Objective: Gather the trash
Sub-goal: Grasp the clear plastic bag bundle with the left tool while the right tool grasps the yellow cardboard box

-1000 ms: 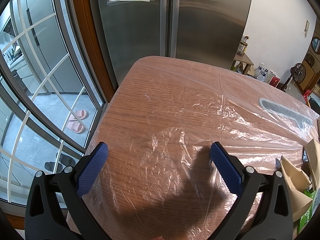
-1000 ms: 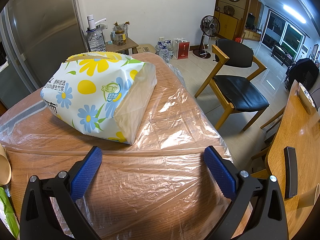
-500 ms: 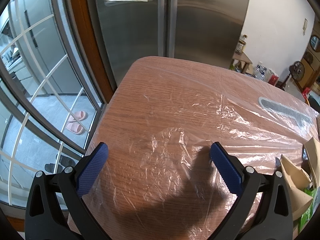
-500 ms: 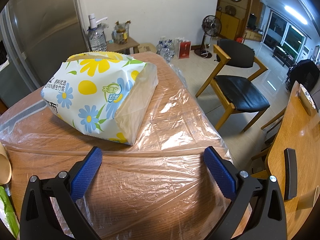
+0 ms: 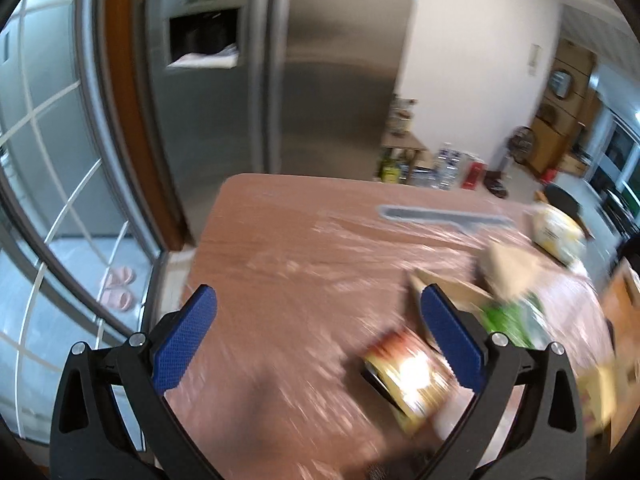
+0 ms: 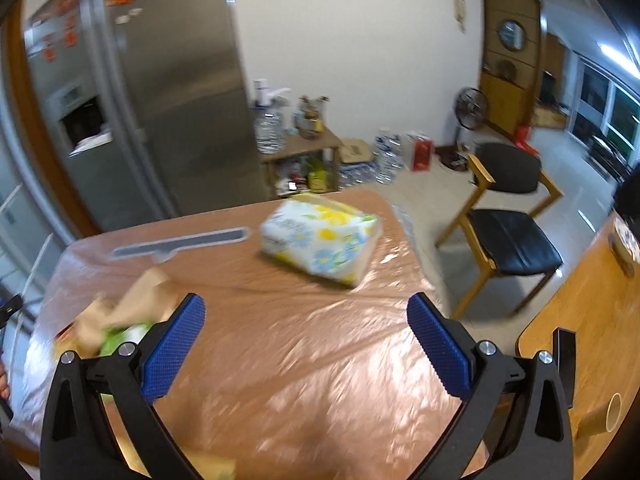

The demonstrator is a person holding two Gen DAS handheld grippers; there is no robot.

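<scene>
Both views are motion-blurred. My left gripper [image 5: 316, 336] is open and empty above the plastic-covered wooden table [image 5: 288, 248]. A red and yellow can [image 5: 408, 376] lies on its side just inside the right finger. Beyond it are a green wrapper [image 5: 508, 316] and crumpled brown paper [image 5: 508, 268]. My right gripper [image 6: 306, 340] is open and empty above the same table [image 6: 320, 352]. The brown paper [image 6: 136, 300] and green wrapper [image 6: 120, 336] lie by its left finger.
A flowered tissue pack [image 6: 320, 240] sits at the table's far right, also in the left wrist view [image 5: 556, 232]. A grey flat strip [image 6: 180, 244] lies under the plastic. A steel fridge [image 5: 280, 80] stands behind the table, a black chair [image 6: 508, 232] to the right.
Both grippers have pulled back and up from the table; the trash pile and can have come into the left view, and the tissue pack is farther from the right gripper.
</scene>
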